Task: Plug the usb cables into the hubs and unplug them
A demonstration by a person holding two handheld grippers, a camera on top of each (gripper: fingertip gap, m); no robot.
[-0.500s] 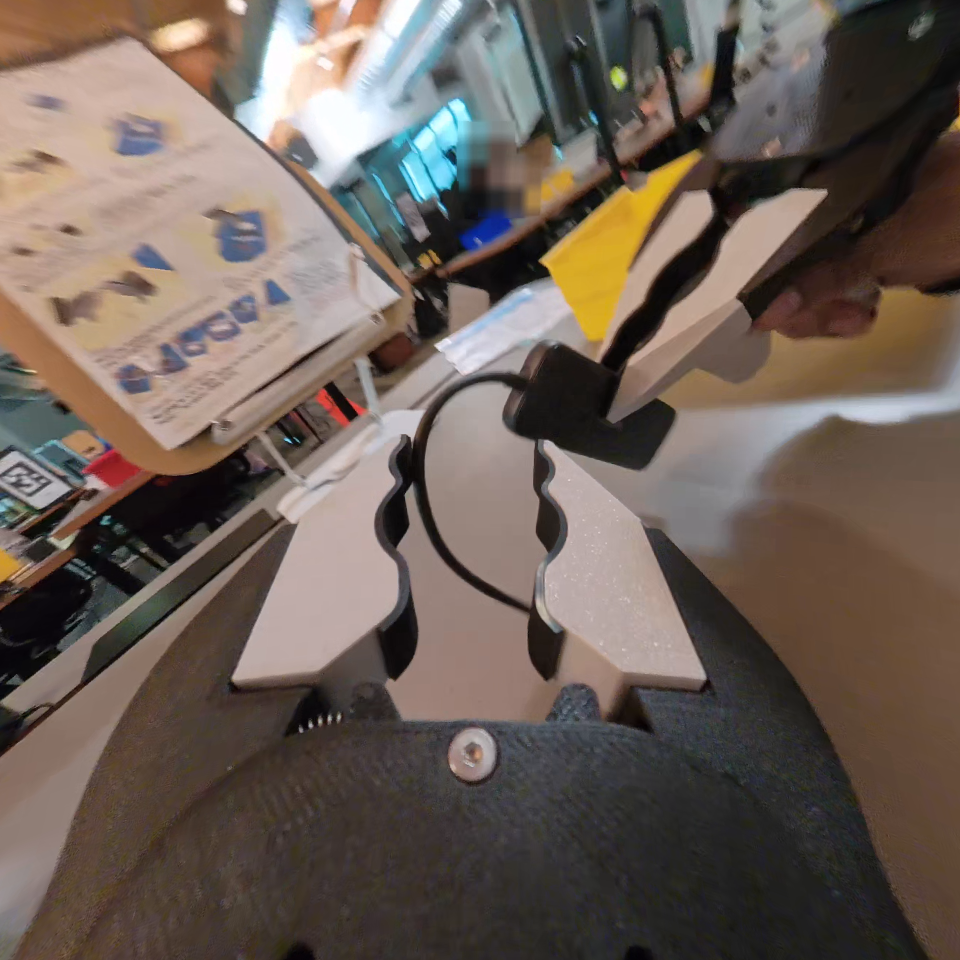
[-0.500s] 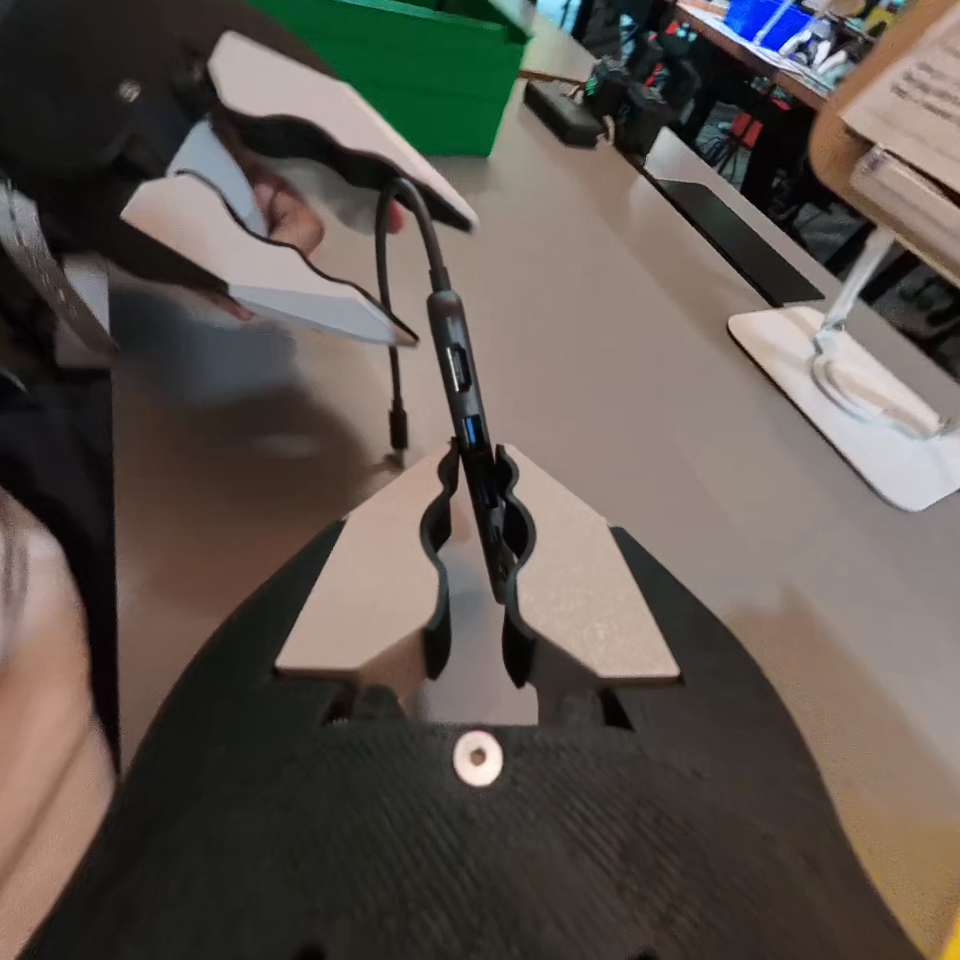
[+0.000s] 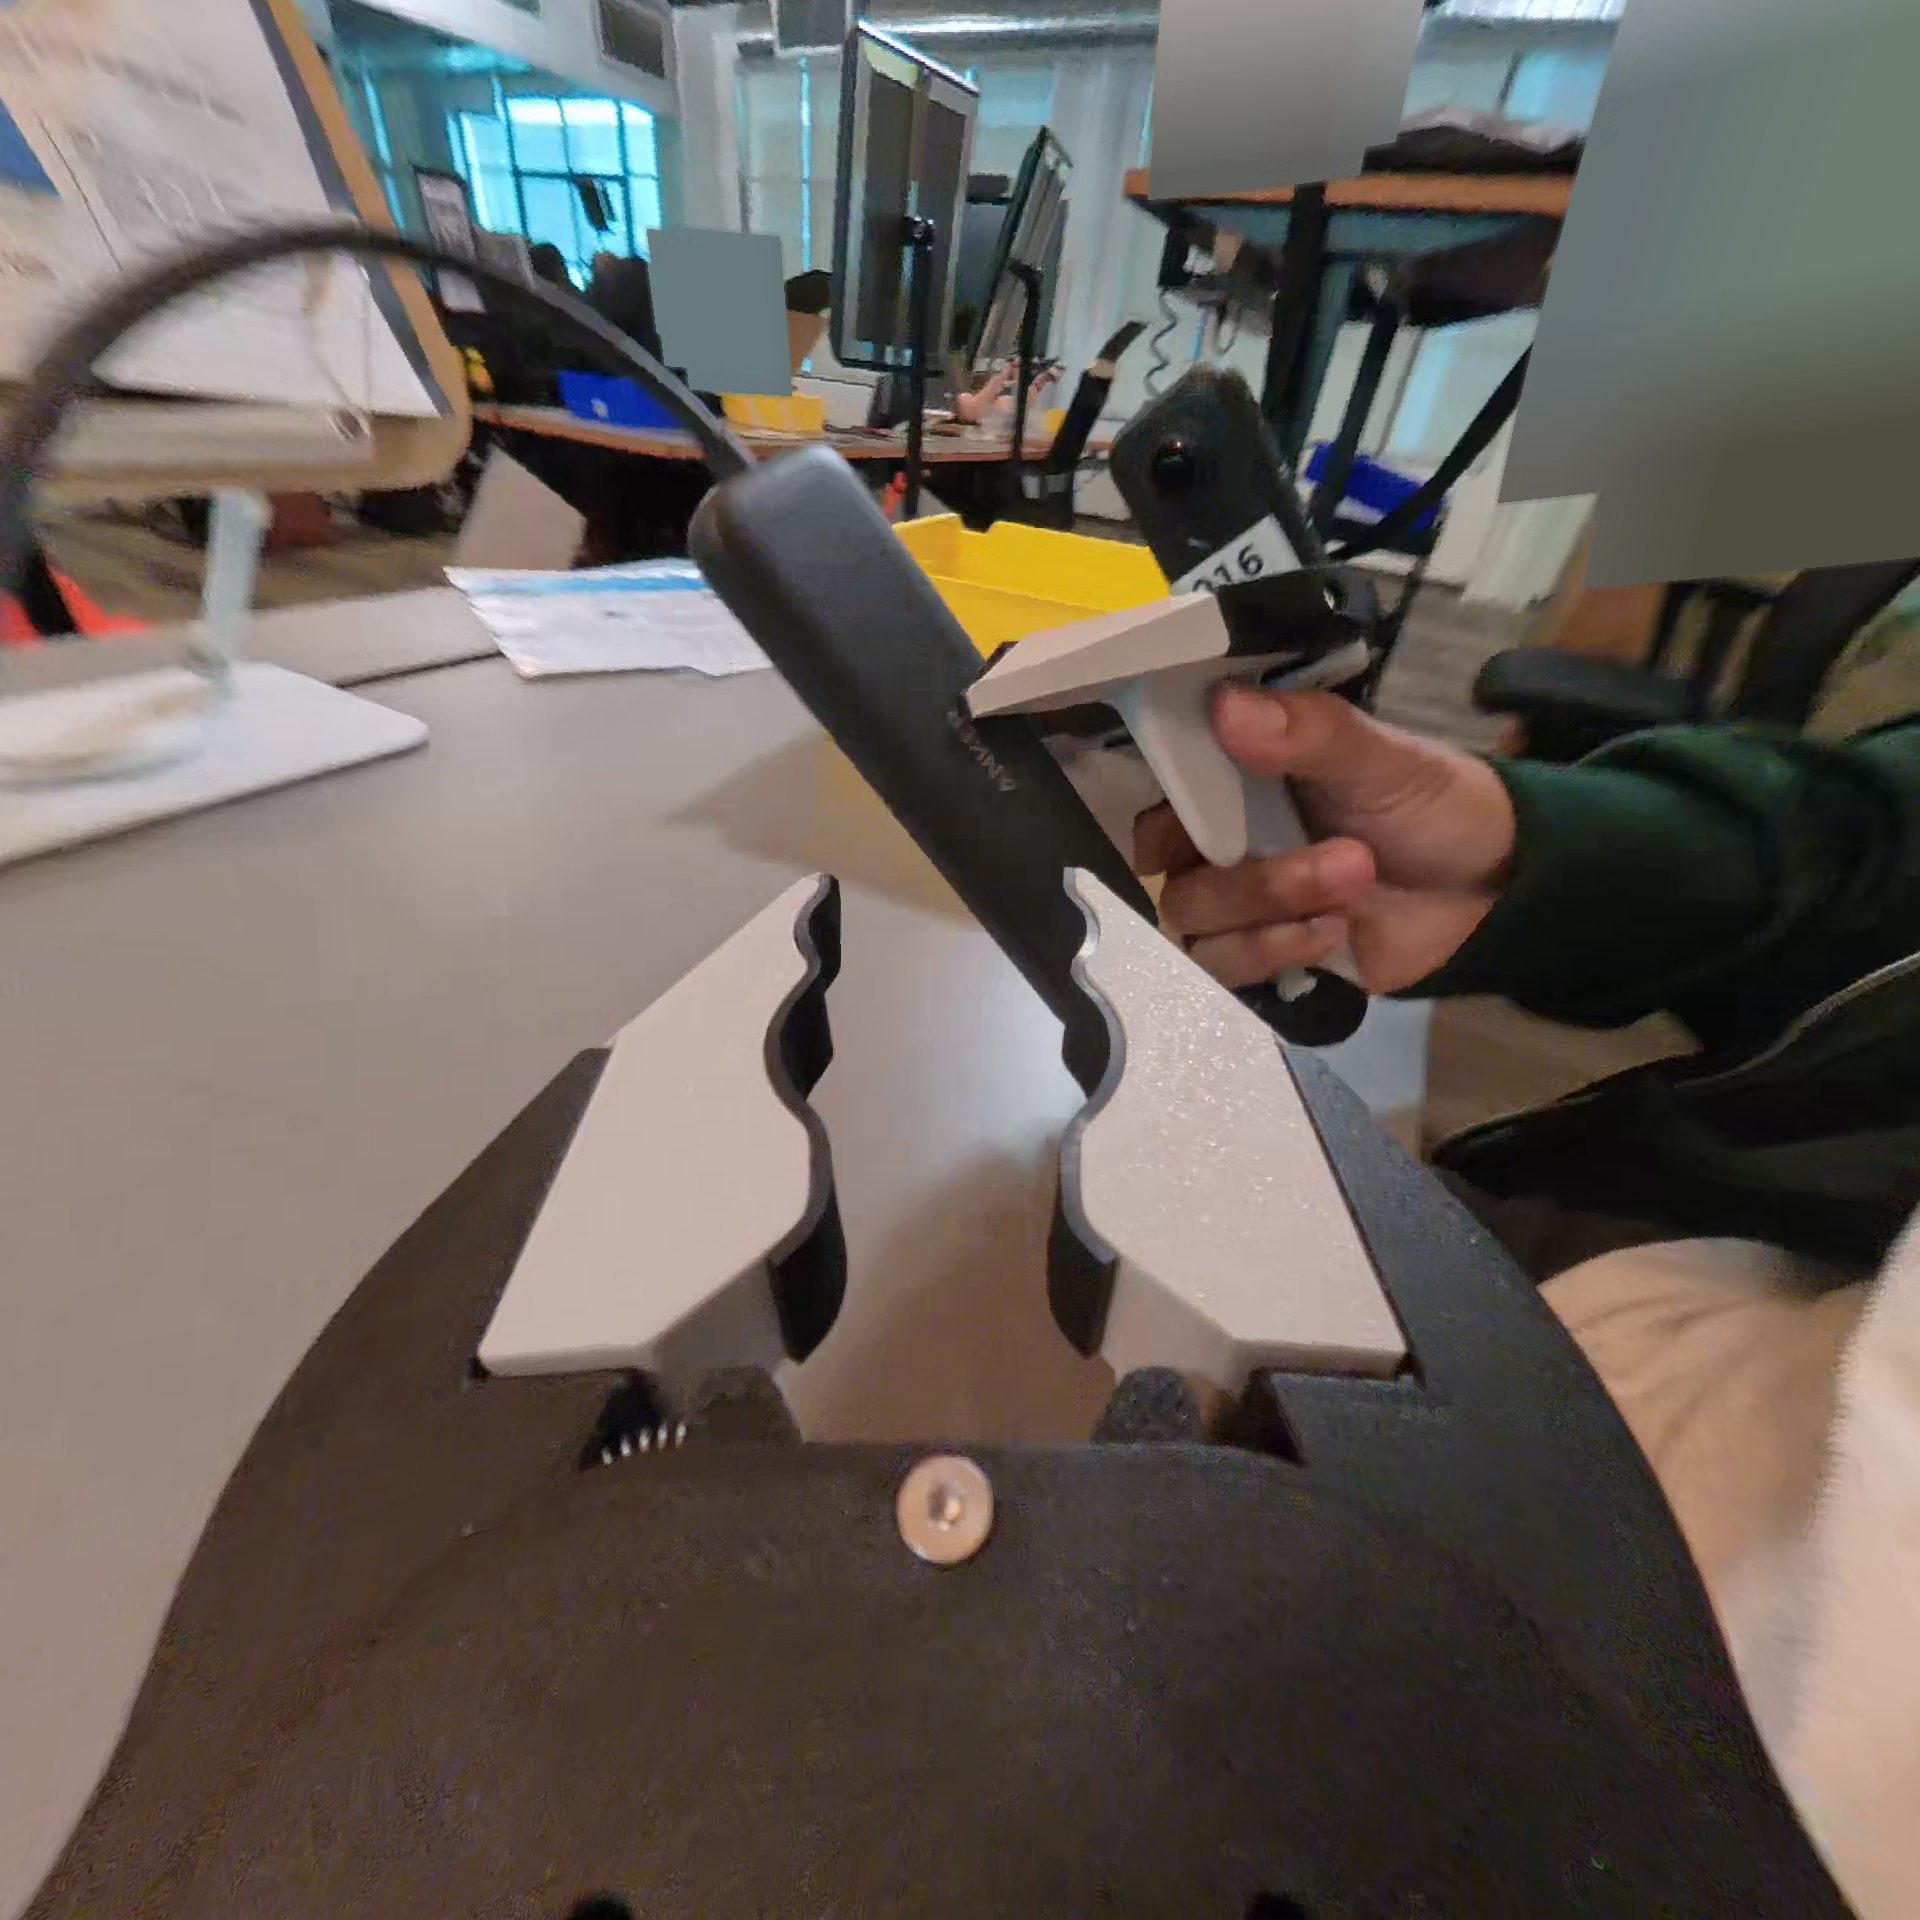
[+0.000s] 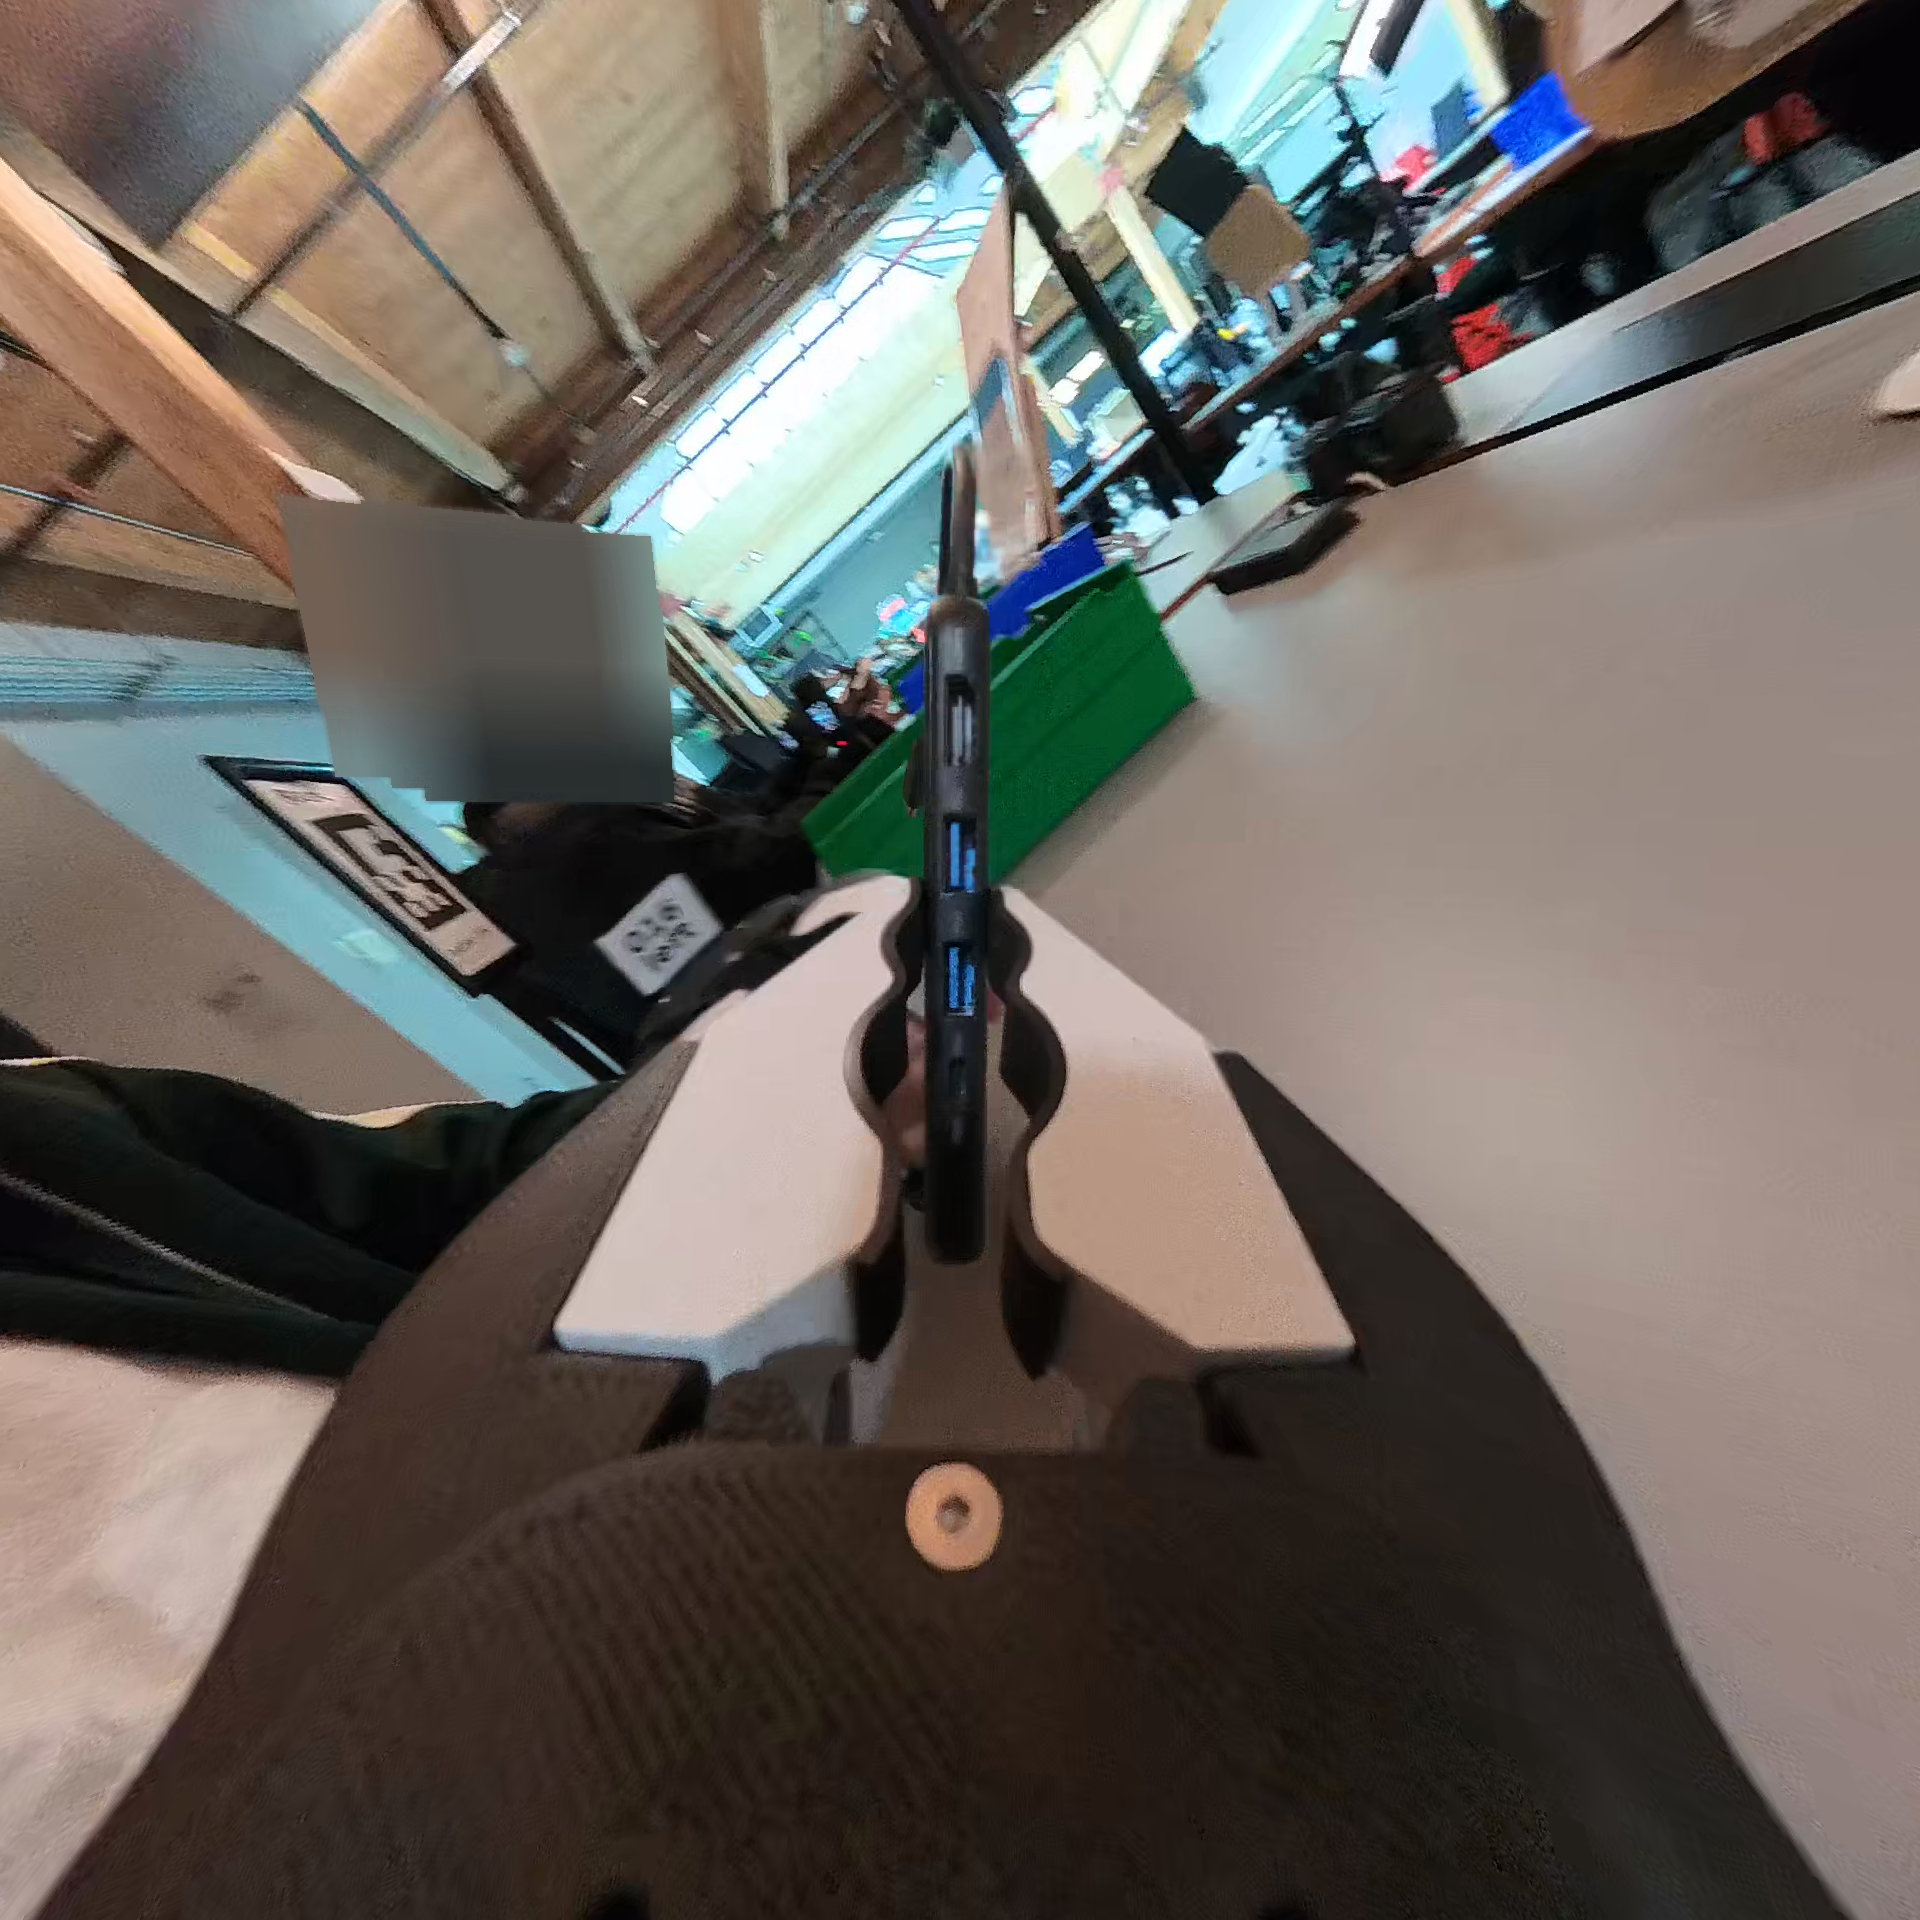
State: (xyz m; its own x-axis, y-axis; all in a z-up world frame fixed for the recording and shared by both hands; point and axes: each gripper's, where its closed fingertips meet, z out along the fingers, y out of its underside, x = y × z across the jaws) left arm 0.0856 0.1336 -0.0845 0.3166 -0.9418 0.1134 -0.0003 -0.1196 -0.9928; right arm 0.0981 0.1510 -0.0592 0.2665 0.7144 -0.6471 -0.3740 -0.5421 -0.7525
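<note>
As seen from the left wrist, starting at the far left: a white-based document stand (image 3: 208, 727) on the grey bench (image 3: 416, 935), with a thin black cable (image 3: 312, 239) arching in front of its board. Farther right, a printed sheet (image 3: 613, 623) lying flat on the bench, and a yellow bin (image 3: 1029, 582) behind it. Down the middle, left tongs (image 3: 951, 904) spread wide, clamping nothing. Crossing just above their right finger, slanted from upper left to lower right, the black usb hub (image 3: 883, 675), lifted clear of the bench, cable leaving its upper end. Cannot tell whether hub and that finger touch. To the right, right tongs (image 3: 971, 717) seen edge-on, pinching the hub partway along, handle wrapped by a hand (image 3: 1351, 831) in a dark green sleeve (image 3: 1662, 883). Over in the right wrist view, from the left: the sleeve (image 4: 208, 1195) again, then right tongs (image 4: 956, 914) closed on the hub (image 4: 956, 1039), gripped edge-on and upright between the wavy pads, two blue ports facing the camera, one between the fingers and one just beyond their tips. Behind the hub, a green bin (image 4: 1060, 707) on the bench (image 4: 1558, 935), pale surface filling the right side.
</note>
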